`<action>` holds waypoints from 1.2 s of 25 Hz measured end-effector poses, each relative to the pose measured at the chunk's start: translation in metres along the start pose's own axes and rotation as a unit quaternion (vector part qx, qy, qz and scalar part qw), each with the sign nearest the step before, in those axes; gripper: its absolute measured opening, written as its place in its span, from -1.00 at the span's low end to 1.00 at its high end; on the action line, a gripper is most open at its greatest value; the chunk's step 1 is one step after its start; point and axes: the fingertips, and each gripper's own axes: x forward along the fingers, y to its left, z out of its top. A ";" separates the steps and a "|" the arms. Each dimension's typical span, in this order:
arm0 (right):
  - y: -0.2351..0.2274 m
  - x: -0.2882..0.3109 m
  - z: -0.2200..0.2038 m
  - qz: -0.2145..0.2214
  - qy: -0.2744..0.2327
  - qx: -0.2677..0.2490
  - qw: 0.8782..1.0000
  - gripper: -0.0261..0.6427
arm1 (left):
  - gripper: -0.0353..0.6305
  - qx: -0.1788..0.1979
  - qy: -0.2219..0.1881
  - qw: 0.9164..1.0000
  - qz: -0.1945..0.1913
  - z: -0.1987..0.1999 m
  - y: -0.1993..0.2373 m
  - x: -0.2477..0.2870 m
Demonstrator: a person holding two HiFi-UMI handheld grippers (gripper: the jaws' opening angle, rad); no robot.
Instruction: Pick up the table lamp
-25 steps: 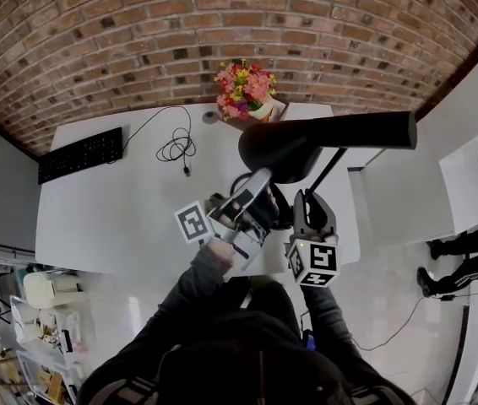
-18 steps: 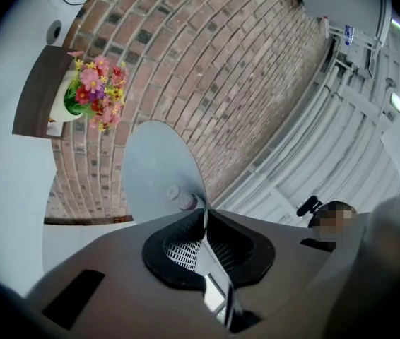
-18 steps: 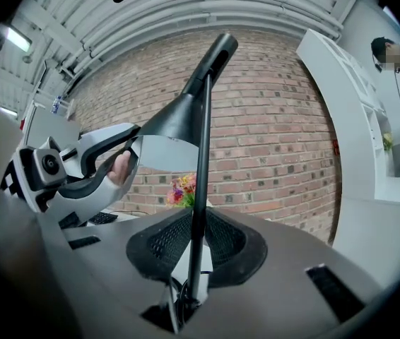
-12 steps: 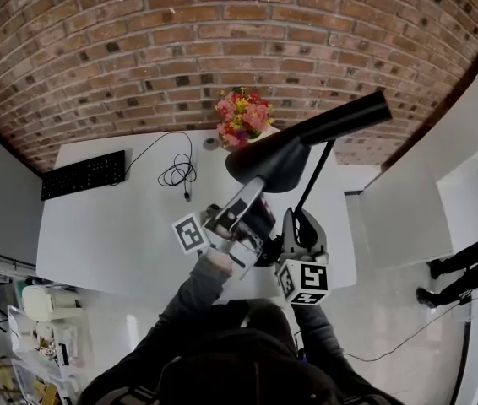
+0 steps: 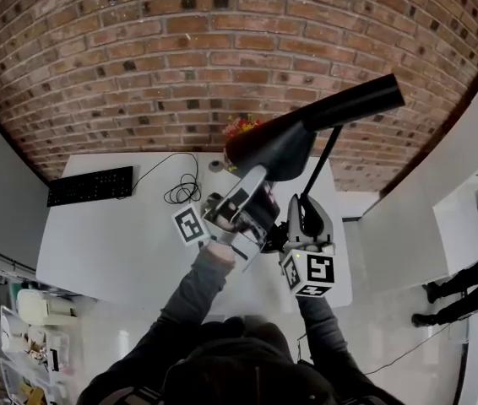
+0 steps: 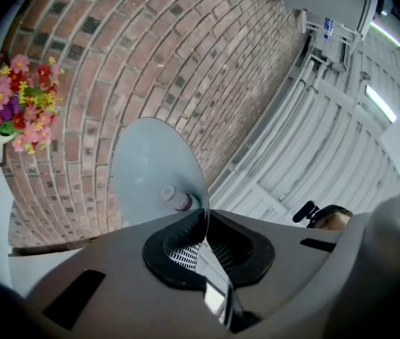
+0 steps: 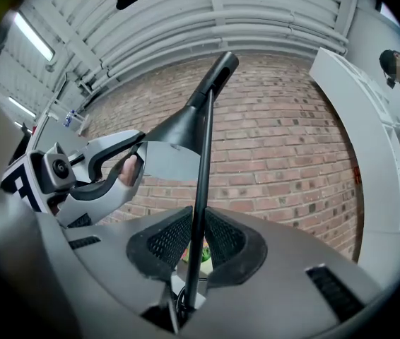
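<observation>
Left hand-held gripper (image 6: 203, 242) is pinched shut on the thin rim of the table lamp (image 5: 281, 146)'s shade (image 6: 154, 171), and the pale inside of the shade and the bulb (image 6: 179, 200) sit just beyond the pads. Right hand-held gripper (image 7: 196, 242) is clamped narrowly on the stem (image 7: 201, 175), with both pads bearing on the black rod.

Clearances, head view: the lamp is held over the right half of the bench (image 5: 121, 243). The brick wall (image 5: 180, 57) runs along the bench's far edge and a white partition (image 5: 467, 125) stands just off its right edge. Flowers (image 5: 241, 126) stand at the far edge, partly hidden behind the shade. A cable (image 5: 184, 192) lies just left of the grippers and a keyboard (image 5: 91, 186) lies near the far left corner. Bare bench surface runs in front of both, towards the near edge. A person (image 5: 463, 298) stands on the floor well to the right.

Orientation: the shade's long axis is tilted, with the wide mouth low and left by the left gripper and the narrow round end high and right, towards the wall. The stem rises from the right gripper and leans right at the top to meet the shade.
</observation>
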 end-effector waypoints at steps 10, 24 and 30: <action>0.004 0.027 0.078 0.035 -0.073 -0.028 0.996 -0.77 | -0.85 0.042 0.018 0.996 -0.073 0.021 -0.050 0.060; 0.024 0.031 0.109 0.062 -0.114 -0.029 0.991 -0.77 | -0.84 0.066 0.018 0.992 -0.106 0.032 -0.082 0.072; 0.030 0.033 0.116 0.066 -0.119 -0.032 0.990 -0.77 | -0.84 0.069 0.017 0.991 -0.111 0.036 -0.091 0.073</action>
